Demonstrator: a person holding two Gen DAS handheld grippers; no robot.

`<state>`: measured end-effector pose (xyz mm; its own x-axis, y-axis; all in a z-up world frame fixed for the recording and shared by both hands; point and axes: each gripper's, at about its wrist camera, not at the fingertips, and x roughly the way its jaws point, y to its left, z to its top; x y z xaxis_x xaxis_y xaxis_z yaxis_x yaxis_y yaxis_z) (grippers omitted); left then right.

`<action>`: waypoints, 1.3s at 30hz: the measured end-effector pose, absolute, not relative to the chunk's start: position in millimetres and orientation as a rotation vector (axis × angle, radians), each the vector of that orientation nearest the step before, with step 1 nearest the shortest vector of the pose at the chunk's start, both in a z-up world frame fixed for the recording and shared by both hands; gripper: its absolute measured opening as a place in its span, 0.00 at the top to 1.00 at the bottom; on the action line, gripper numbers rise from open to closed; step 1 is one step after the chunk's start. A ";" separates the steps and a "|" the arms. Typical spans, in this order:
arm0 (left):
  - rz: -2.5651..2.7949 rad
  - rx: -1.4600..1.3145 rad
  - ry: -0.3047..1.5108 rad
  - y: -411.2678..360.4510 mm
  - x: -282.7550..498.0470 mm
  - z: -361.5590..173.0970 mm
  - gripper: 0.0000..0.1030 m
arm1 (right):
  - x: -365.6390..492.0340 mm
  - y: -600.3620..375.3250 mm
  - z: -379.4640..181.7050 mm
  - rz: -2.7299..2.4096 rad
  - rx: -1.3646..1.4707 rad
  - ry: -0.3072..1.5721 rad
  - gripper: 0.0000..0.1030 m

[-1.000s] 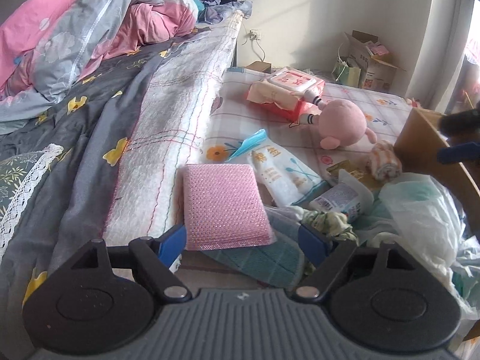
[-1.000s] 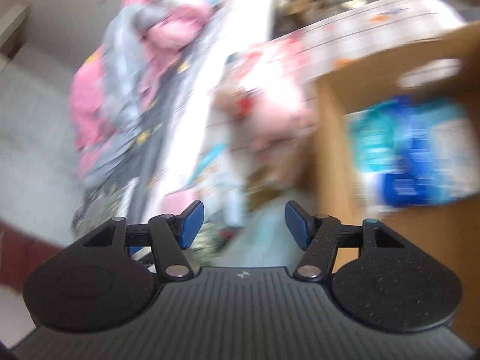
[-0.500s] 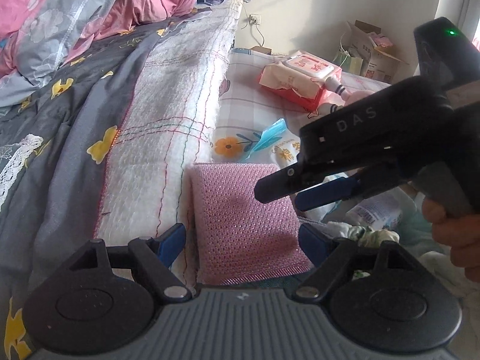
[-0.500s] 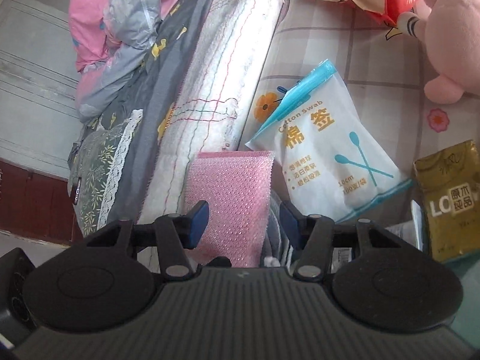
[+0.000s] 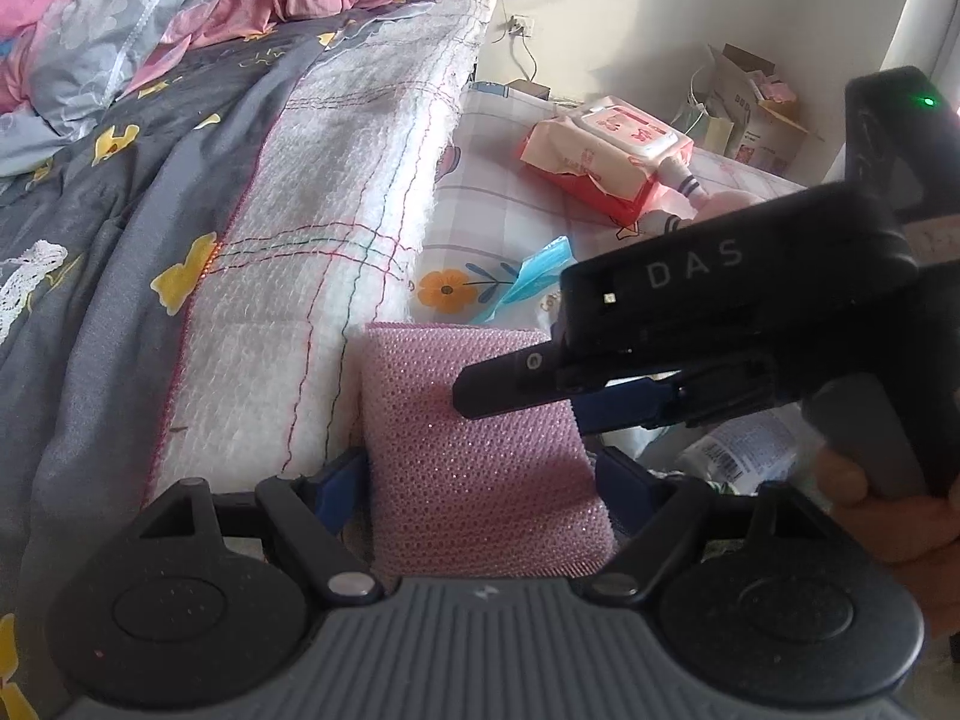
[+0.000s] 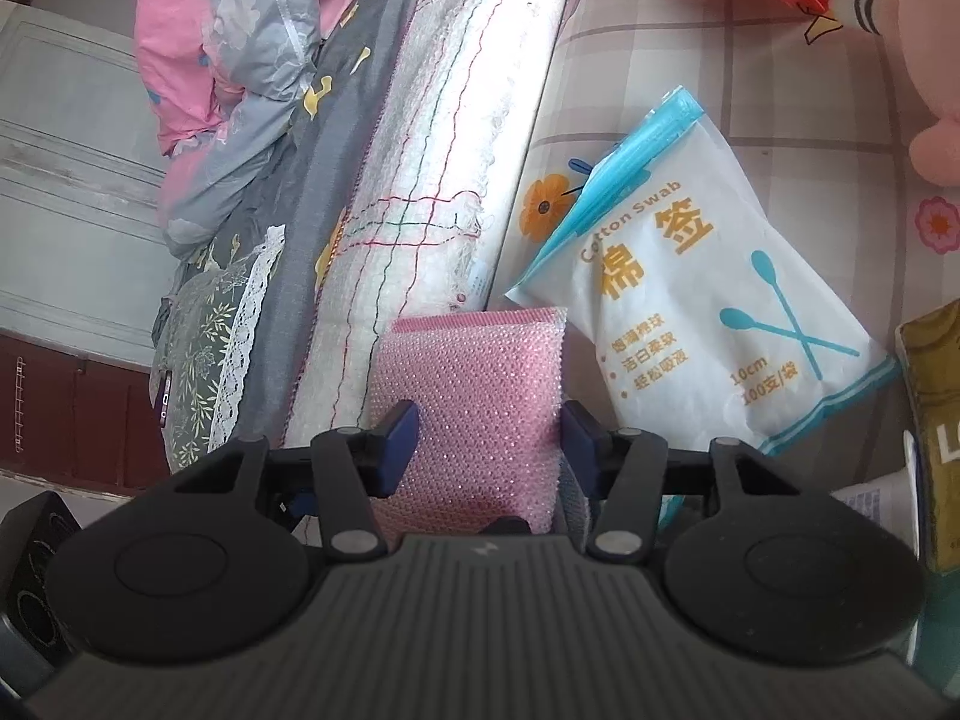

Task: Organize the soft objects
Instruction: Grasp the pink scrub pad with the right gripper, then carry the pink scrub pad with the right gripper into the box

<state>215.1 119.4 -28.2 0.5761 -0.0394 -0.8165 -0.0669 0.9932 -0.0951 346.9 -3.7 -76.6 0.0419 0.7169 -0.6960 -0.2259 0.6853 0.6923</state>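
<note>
A pink mesh sponge pad [image 5: 480, 450] lies on the mattress beside the white blanket edge; it also shows in the right wrist view [image 6: 474, 402]. My left gripper [image 5: 483, 483] is open with a blue pad on each side of the sponge's near end. My right gripper [image 6: 486, 441] is open and comes down from above, its blue pads straddling the sponge; its black body [image 5: 738, 324] shows in the left wrist view, over the sponge's right part.
A cotton swab bag [image 6: 702, 306] lies right of the sponge. A wet-wipes pack [image 5: 606, 150] and a pink plush toy [image 6: 936, 60] lie farther back. A white blanket [image 5: 336, 228] and grey quilt [image 5: 90, 276] fill the left. A gold packet [image 6: 936, 432] sits far right.
My right gripper swung over from the cardboard box and lowered around the sponge. My left gripper moved forward until its pads flank the sponge's near end.
</note>
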 end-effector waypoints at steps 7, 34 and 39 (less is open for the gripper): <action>0.033 -0.090 0.897 104.5 199.9 10.0 0.21 | 333.5 -16.6 -39.4 0.789 0.466 1.284 0.52; -0.475 0.031 0.963 -215.9 276.8 26.5 0.21 | 297.9 -392.3 21.0 0.335 0.650 1.061 0.52; -0.516 0.032 0.989 -264.8 296.5 5.3 0.22 | 307.6 -445.7 7.5 0.239 0.622 1.069 0.52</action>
